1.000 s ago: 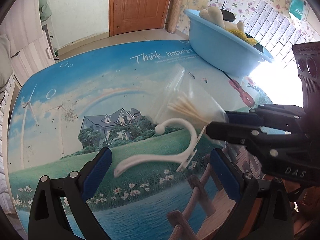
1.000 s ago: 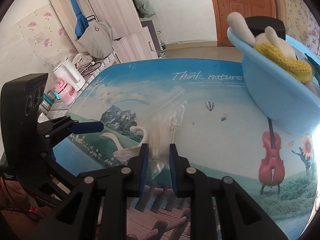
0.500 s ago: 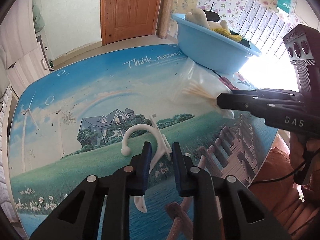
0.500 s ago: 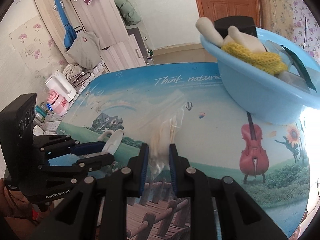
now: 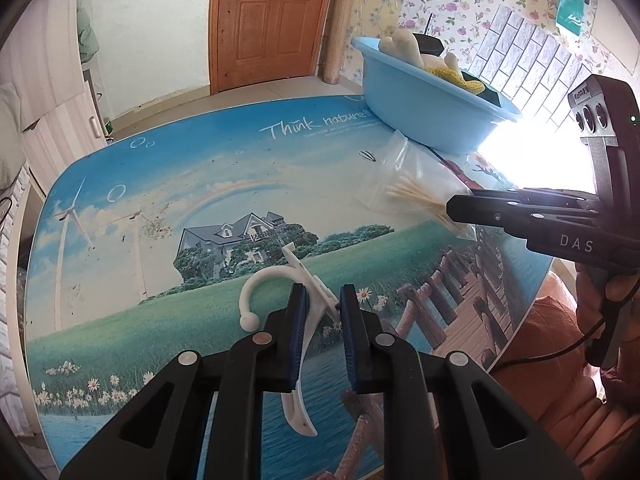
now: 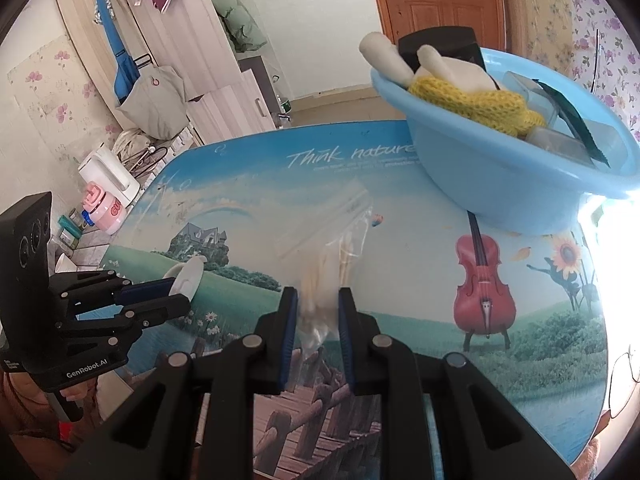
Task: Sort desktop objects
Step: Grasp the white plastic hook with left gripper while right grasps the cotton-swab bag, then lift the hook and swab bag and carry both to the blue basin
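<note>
Left claw [image 5: 322, 305]: I grip the curved white plastic hook [image 5: 297, 364] | right claw [image 6: 313, 307]: I pinch the clear bag of cotton swabs [image 6: 327, 252] | blue plastic basin [image 6: 496, 172] ahead-right on tabletop [image 6: 400, 216]

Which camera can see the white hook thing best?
The left wrist view. There the white hook shows almost whole, its curled end and long tail sticking out either side of the left gripper, which is shut on it. The right wrist view shows only a small white piece poking past that gripper's fingers.
</note>
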The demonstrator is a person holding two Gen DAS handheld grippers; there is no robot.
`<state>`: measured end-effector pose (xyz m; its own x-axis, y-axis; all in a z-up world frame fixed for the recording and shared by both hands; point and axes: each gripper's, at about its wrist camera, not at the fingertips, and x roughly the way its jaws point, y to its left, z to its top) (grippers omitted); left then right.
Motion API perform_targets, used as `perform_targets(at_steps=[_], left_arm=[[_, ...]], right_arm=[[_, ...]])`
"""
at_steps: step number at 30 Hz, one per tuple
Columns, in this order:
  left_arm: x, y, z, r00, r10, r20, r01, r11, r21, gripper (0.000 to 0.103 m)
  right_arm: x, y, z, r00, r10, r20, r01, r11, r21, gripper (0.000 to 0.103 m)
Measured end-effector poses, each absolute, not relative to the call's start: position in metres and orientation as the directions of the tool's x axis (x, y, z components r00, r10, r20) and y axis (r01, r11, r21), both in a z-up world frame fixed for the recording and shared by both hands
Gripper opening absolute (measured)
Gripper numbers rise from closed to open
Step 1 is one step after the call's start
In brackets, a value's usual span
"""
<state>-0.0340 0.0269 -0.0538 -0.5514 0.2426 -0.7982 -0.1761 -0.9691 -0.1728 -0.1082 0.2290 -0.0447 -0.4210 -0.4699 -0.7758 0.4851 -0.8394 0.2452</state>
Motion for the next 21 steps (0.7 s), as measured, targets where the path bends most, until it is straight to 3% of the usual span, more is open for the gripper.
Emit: perform_targets(at_steps=[15,21], left_arm=[[-0.033,0.029,-0.059,-0.542,0.218,-0.812,-0.169,-0.974,-0.148,0.017],[-0.034,0.027,-0.059,-0.546,0.212,-0.81,-0.159,-0.976,-0.149,0.044]], right_arm=[[-0.101,0.225,-0.052,-0.444,-0.392,-0.805,0.484,-0.862,0.153,0.021],[-0.103,0.224,-0.057,-0.437,-0.37,-0.82,0.477,-0.868,0.138,0.028]])
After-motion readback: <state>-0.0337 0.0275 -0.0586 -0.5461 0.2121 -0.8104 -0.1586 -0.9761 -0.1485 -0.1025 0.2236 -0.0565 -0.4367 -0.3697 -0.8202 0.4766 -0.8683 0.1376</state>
